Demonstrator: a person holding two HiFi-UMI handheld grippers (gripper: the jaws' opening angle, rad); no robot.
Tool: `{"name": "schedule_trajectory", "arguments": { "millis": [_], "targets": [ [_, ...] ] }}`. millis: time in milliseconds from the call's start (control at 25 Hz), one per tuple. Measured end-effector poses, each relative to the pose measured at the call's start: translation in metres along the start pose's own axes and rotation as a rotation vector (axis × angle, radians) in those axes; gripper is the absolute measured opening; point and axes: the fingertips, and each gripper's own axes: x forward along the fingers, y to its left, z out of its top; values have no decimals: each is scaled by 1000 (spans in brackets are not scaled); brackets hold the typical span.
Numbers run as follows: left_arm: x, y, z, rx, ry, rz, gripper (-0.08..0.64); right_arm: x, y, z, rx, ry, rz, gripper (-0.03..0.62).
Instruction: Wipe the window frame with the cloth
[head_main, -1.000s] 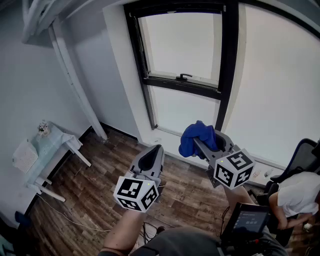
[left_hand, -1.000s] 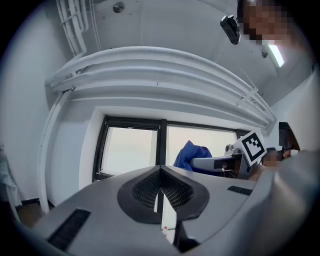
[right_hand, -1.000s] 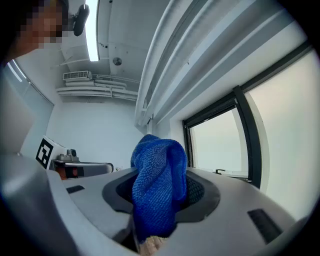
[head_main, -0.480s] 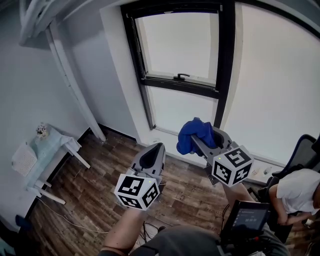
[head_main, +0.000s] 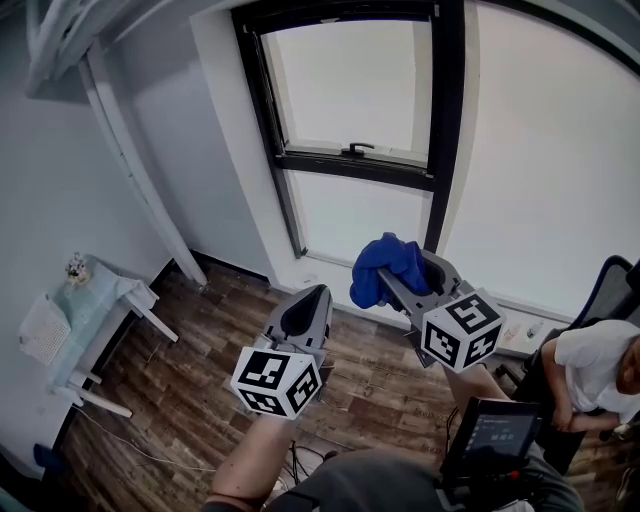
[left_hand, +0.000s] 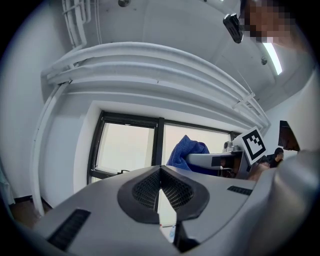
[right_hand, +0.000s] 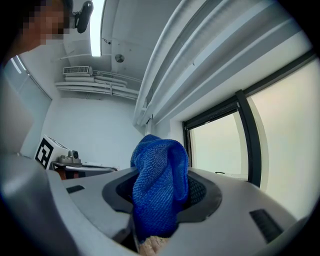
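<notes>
1. Since prior frame: both grippers barely shifted; seated person, right of window frame, now further in view.
2. Right gripper: fingers clamped on blue cloth, held in front of frame's ctr post, clear of it.
3. Left gripper: fingers together, empty, below-left of frame's ctr post.

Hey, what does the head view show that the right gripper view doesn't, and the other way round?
Only the head view: the wooden floor, a white table and a seated person. Only the right gripper view: a ceiling light and an air conditioner. Both: the blue cloth clamped in the right tongs, and the black window frame.
</notes>
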Motion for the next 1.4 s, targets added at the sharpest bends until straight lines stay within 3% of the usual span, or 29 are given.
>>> {"name": "schedule_trajectory", "arguments": {
  "millis": [400, 640, 800, 1040, 1400],
  "targets": [
    [-24, 60, -10, -8, 15, -67, 9, 53, 37, -16, 34, 18, -32, 179],
    [-15, 96, -6, -15, 3, -63, 9, 85, 38, -22, 48, 44, -51, 179],
    [2, 124, -4, -23, -19, -38, 9, 114, 25, -22, 69, 23, -41, 179],
    [49, 175, -9, -1, 13, 29, 9, 170, -12, -20, 80, -8, -6, 179],
    [161, 235, 6, 36, 2, 52, 9, 252, -99, -14, 73, -39, 12, 179]
  ]
}}
